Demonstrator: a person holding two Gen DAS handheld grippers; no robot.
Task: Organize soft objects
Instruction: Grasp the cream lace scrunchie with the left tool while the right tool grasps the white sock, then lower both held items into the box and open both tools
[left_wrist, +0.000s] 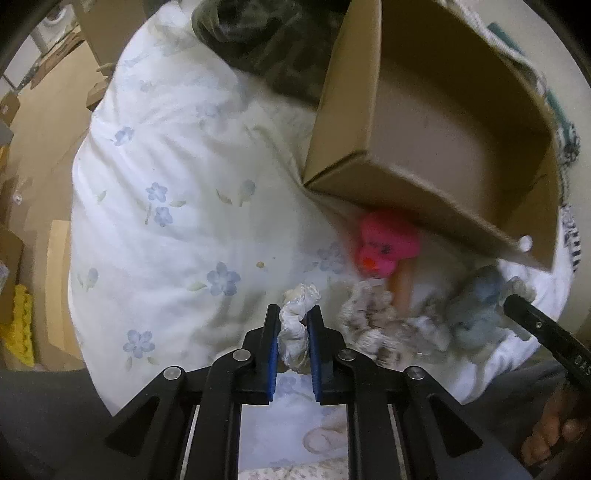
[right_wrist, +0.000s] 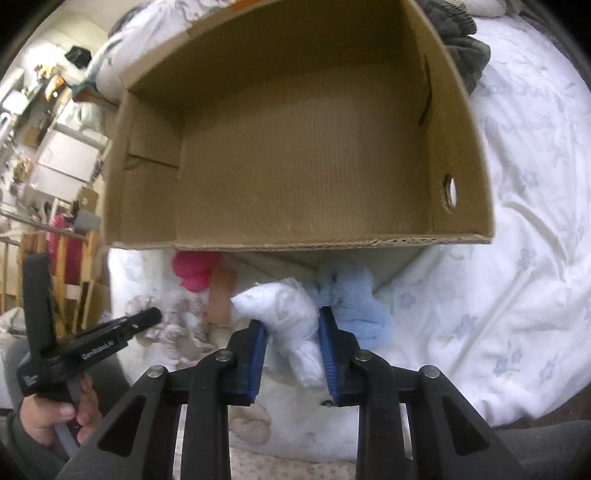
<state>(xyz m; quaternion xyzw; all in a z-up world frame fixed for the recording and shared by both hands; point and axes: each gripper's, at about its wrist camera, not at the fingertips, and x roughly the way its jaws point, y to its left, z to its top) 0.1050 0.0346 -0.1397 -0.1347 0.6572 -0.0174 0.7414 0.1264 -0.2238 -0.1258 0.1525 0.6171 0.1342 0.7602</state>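
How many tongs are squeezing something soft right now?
2. The left tongs pinch a white scrunchie on the bed. The right tongs pinch a white soft bundle before the cardboard box.

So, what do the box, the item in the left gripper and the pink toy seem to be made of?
Box: corrugated cardboard, matte brown; fluting shows along its cut front edge. Item in the left gripper: it looks like a white fabric scrunchie, thin gathered cloth, crinkled between the pads. Pink toy: probably plush or soft foam; the blur leaves that open.
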